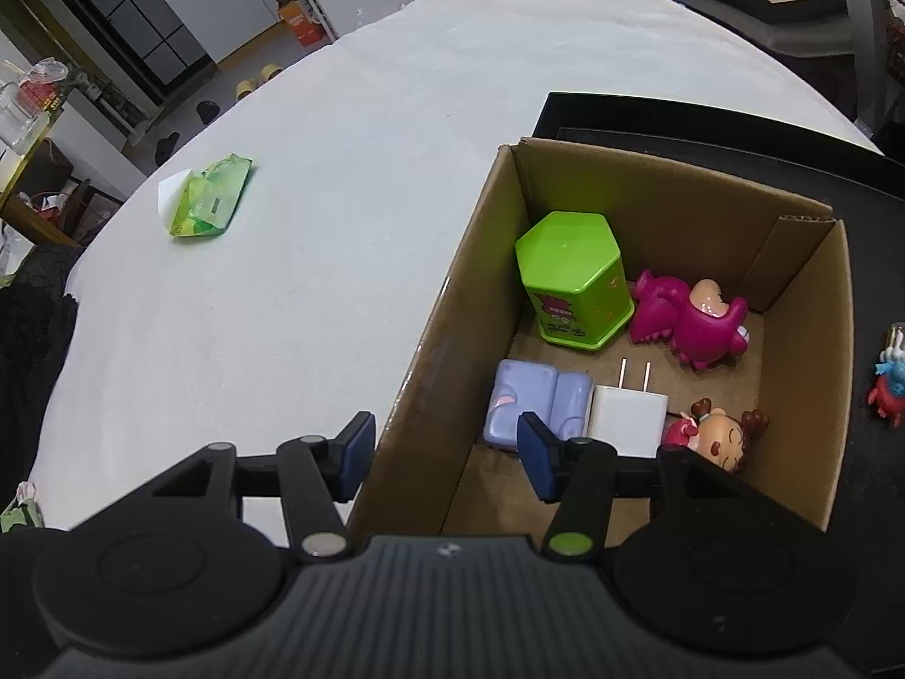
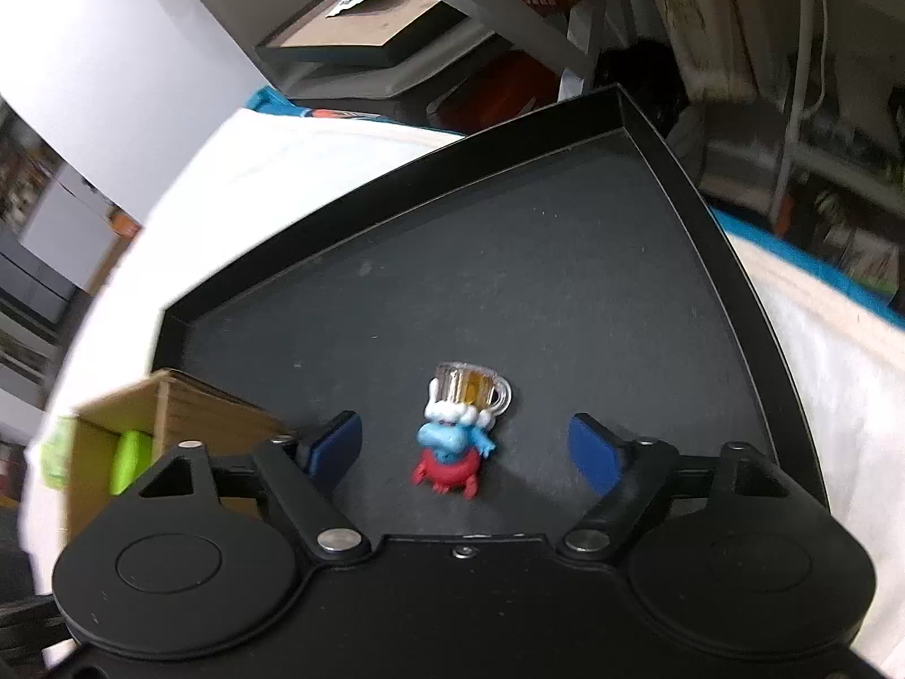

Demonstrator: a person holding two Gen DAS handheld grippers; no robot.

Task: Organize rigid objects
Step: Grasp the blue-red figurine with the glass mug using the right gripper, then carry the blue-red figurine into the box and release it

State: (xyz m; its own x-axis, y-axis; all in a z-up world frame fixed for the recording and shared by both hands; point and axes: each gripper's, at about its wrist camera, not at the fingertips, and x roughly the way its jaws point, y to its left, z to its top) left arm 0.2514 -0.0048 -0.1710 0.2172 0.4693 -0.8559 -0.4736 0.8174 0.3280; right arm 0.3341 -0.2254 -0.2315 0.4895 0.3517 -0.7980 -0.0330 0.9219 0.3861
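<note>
Hovering over the near-left wall of the cardboard box (image 1: 803,294), the left tool (image 1: 447,455) has its blue pads spread wide, one outside the box wall and one inside, gripping nothing. Down in the box, a green hexagonal tin (image 1: 571,277) stands toward the far-left corner, and a magenta dinosaur figure (image 1: 687,325) lies on its side just beside it. Nearer the camera sit a lilac block (image 1: 534,402), a white plug adapter (image 1: 625,418) with its prongs pointing away, touching the lilac piece, and a little doll with brown hair buns (image 1: 718,435) lying next to the adapter. The box sits on a black tray (image 2: 565,260), which rests on the white-covered worktop (image 1: 339,226). Out toward the worktop's left edge lies a green packet (image 1: 212,201), well apart from the box. Over on the right, the right tool (image 2: 466,452) is also wide open and empty, its pads either side of a blue and red figurine carrying a beer mug (image 2: 458,430), which stands upright on the tray's bare floor, clear of both pads, with the box off at the tray's left edge.
</note>
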